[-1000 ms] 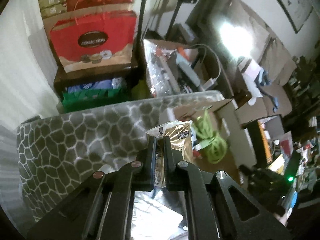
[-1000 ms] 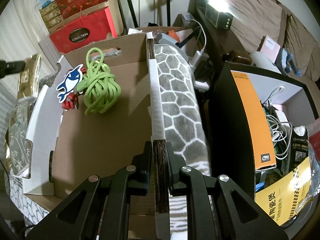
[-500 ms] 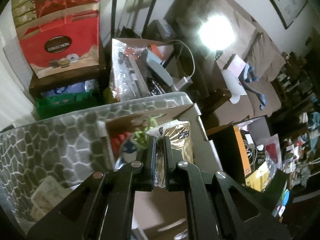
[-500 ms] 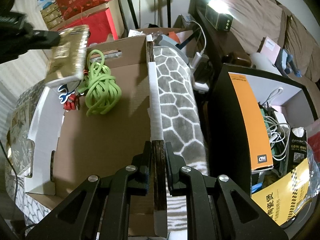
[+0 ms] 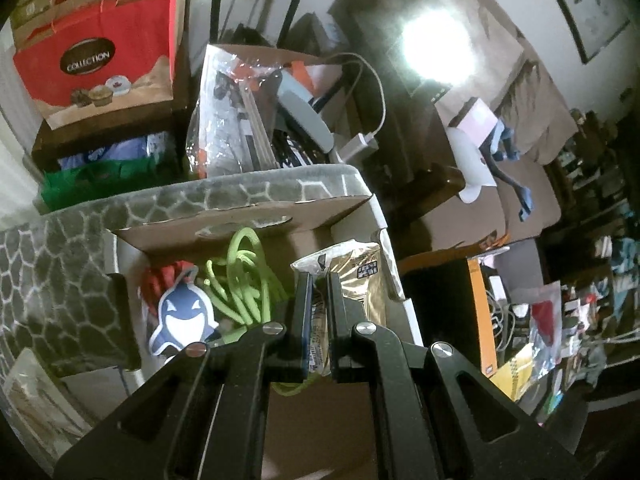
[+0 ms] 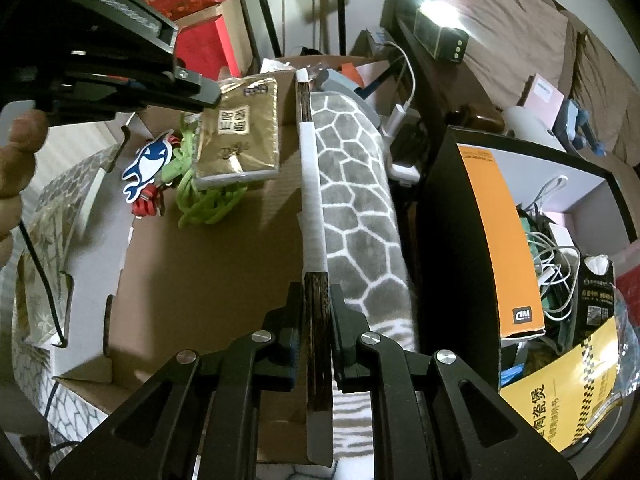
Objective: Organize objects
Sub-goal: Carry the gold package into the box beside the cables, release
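Over the open brown cardboard box (image 6: 208, 264), which sits on a grey cushion with a white cobble pattern (image 6: 356, 184), the left claw (image 5: 318, 280) now hangs; a second ago it was off beyond the box's left wall, above the cushion. It is clamped on a gold foil packet with dark printed characters (image 6: 240, 132), and that packet is held in the air above the far end of the box, just over the bundle there. The right claw (image 6: 317, 300) has kept its place, pinched tight on the box's right wall, a dark edge wrapped partly in white tape (image 6: 311, 184). Inside the box, at the far end, lie a coiled lime-green rope (image 5: 240, 280), a blue-and-white whale-shaped card tag (image 5: 182, 314) and a small red cord (image 6: 146, 206) beside it; the near floor of the box is bare. Behind stands a red and tan paper bag reading "COLLECTION" (image 5: 96, 52). A person's hand (image 6: 16, 160) shows at the left edge of the right wrist view.
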